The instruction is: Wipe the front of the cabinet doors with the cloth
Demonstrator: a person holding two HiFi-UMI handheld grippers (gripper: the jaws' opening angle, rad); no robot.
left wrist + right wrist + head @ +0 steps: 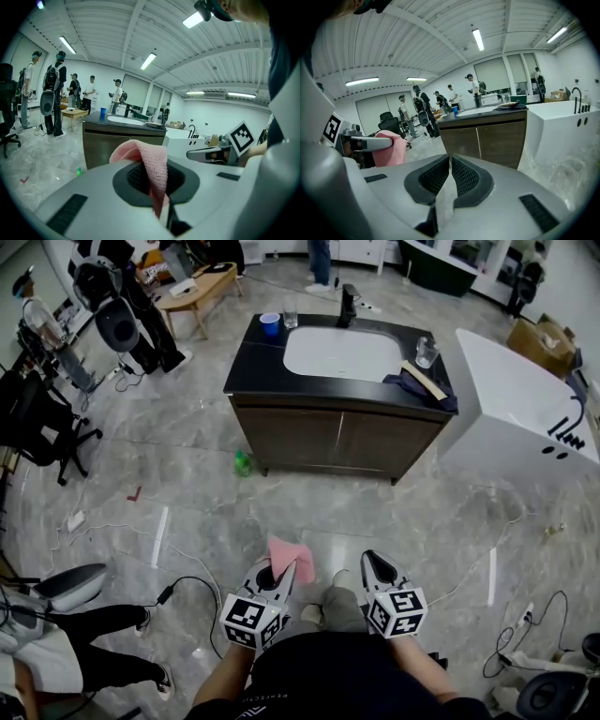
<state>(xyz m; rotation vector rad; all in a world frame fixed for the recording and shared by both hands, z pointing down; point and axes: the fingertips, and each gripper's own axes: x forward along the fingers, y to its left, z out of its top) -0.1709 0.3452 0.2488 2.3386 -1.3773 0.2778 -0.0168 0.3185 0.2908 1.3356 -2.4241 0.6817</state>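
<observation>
The left gripper (277, 570) pinches a soft pink knitted cloth (292, 557), held out front ready for wiping, I'd say. The right gripper (377, 566) is closed on nothing. The dark brown wooden cabinet doors (339, 441) stand well apart, ahead of both.

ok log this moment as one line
stage: pre-wipe | left gripper: jaws shut on pink cloth | right gripper: jaws shut, empty | cabinet doors: ahead, not yet touched
</observation>
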